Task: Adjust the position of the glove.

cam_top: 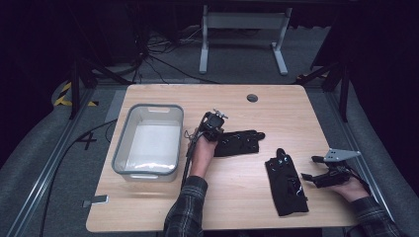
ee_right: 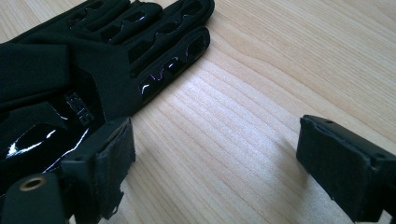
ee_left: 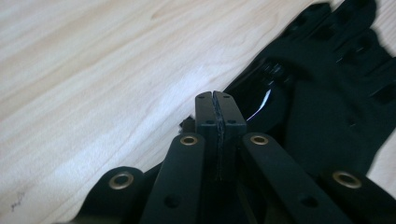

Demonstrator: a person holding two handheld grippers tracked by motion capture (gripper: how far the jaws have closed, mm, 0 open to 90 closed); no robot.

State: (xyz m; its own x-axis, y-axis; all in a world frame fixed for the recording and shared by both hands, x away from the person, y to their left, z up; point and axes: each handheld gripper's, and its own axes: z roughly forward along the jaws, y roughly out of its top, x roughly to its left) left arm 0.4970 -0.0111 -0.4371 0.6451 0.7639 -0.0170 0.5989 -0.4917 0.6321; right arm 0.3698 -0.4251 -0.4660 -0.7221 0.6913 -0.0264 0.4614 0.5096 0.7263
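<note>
Left gripper (ee_left: pixel 217 109) is clamped fully closed with nothing visibly pinched; one black glove (ee_left: pixel 336 88) lies right at its tips (cuff end nearest). Right gripper (ee_right: pixel 212 154) gapes wide, empty over bare table (ee_right: pixel 261 70); second glove (ee_right: pixel 107 51) just beside one jaw.

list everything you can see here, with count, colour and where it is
gloves: 2, black, one mid-table by the left gripper, one near the right front edge
bin: 1, clear with grey rim, left part of table
table: 1, light wood, centre
table hole cap: 1, grey, far edge of table
frame legs: 1 set, white, floor behind table
left gripper: 1, black, jaws shut, at the mid-table glove's cuff
right gripper: 1, black, jaws open, beside the near glove
sleeves: 2, plaid, bottom edge
</note>
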